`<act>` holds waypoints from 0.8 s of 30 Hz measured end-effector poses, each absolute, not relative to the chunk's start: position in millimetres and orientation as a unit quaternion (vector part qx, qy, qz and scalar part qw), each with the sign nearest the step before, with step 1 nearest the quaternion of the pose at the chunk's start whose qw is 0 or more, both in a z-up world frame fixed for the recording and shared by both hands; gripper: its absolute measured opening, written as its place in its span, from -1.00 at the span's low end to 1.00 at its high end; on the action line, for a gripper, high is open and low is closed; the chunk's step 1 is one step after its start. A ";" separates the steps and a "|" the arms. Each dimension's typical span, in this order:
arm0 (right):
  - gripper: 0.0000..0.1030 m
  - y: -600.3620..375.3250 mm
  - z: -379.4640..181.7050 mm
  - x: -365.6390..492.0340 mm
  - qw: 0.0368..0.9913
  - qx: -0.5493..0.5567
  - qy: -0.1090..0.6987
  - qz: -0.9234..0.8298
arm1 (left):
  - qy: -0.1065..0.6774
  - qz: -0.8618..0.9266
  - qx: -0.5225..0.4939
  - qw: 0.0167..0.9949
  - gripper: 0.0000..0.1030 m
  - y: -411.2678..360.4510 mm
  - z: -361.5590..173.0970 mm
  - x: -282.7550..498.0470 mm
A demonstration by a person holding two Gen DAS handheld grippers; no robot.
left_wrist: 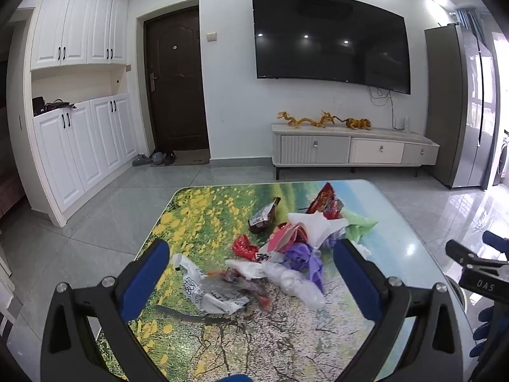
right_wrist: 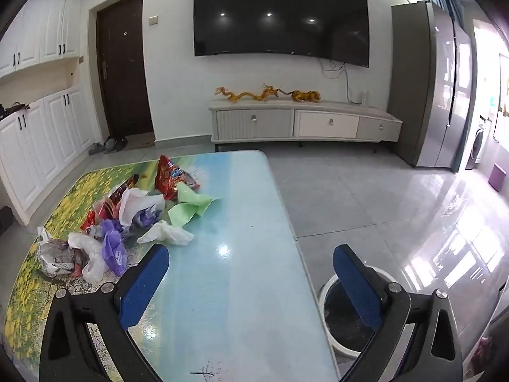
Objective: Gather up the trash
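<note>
Both wide apart, gripping nothing: left gripper [left_wrist: 251,264] above the trash pile [left_wrist: 286,254], right gripper [right_wrist: 251,269] maybe over the white bin [right_wrist: 324,289].

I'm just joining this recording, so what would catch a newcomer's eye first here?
A heap of trash, crumpled plastic bags and red snack wrappers, sits mid-table on its flower-meadow print. The big black TV fills the wall behind. A white bin stands on the floor at the table's right edge.

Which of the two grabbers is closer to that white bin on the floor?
Right. The right gripper hangs open over the table's right edge, with the white bin just below its right side. The left gripper faces the trash pile, farther left.
</note>
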State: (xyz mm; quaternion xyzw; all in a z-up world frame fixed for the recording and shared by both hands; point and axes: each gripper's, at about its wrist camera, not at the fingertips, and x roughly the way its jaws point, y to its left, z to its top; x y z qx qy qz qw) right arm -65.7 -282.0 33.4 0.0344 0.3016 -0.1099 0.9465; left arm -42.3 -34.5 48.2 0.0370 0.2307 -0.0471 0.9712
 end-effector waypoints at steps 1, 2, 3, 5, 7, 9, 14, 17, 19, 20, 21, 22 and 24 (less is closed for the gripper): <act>1.00 -285.3 38.2 -70.7 0.948 0.032 0.293 -0.120 | 0.227 -0.048 0.037 0.972 1.00 -36.0 50.6 -43.9; 1.00 -287.5 41.1 -74.7 0.949 0.031 0.286 -0.126 | 0.224 -0.048 0.037 0.973 1.00 -37.4 53.0 -45.6; 1.00 -290.3 44.1 -77.6 0.951 0.032 0.278 -0.131 | 0.220 -0.048 0.036 0.974 1.00 -38.3 55.0 -46.9; 1.00 -296.2 50.8 -82.8 0.953 0.042 0.266 -0.136 | 0.211 -0.049 0.034 0.976 1.00 -39.7 58.4 -50.3; 1.00 -300.8 57.7 -88.2 0.955 0.050 0.258 -0.138 | 0.202 -0.049 0.032 0.978 1.00 -41.0 61.1 -53.2; 1.00 -302.1 63.0 -90.5 0.956 0.050 0.253 -0.141 | 0.196 -0.051 0.030 0.979 1.00 -41.4 63.9 -56.8; 1.00 -302.2 68.9 -97.7 0.956 0.050 0.246 -0.152 | 0.186 -0.052 0.036 0.981 1.00 -44.2 70.2 -64.7; 1.00 -300.9 71.4 -104.4 0.957 0.051 0.236 -0.158 | 0.183 -0.057 0.033 0.981 1.00 -44.0 73.5 -69.0; 1.00 -299.9 74.3 -109.2 0.957 0.053 0.230 -0.167 | 0.179 -0.059 0.033 0.982 1.00 -44.1 75.4 -73.2; 1.00 -299.5 74.9 -110.9 0.957 0.051 0.230 -0.171 | 0.177 -0.060 0.034 0.982 1.00 -44.2 76.6 -75.0; 1.00 -300.5 75.2 -112.7 0.957 0.048 0.229 -0.173 | 0.174 -0.060 0.034 0.982 1.00 -44.1 77.6 -76.9; 1.00 -299.8 76.2 -113.6 0.956 0.046 0.228 -0.178 | 0.172 -0.061 0.033 0.983 1.00 -43.6 78.8 -79.0; 1.00 -297.0 79.2 -116.9 0.956 0.040 0.223 -0.186 | 0.165 -0.060 0.031 0.984 1.00 -42.5 81.5 -82.8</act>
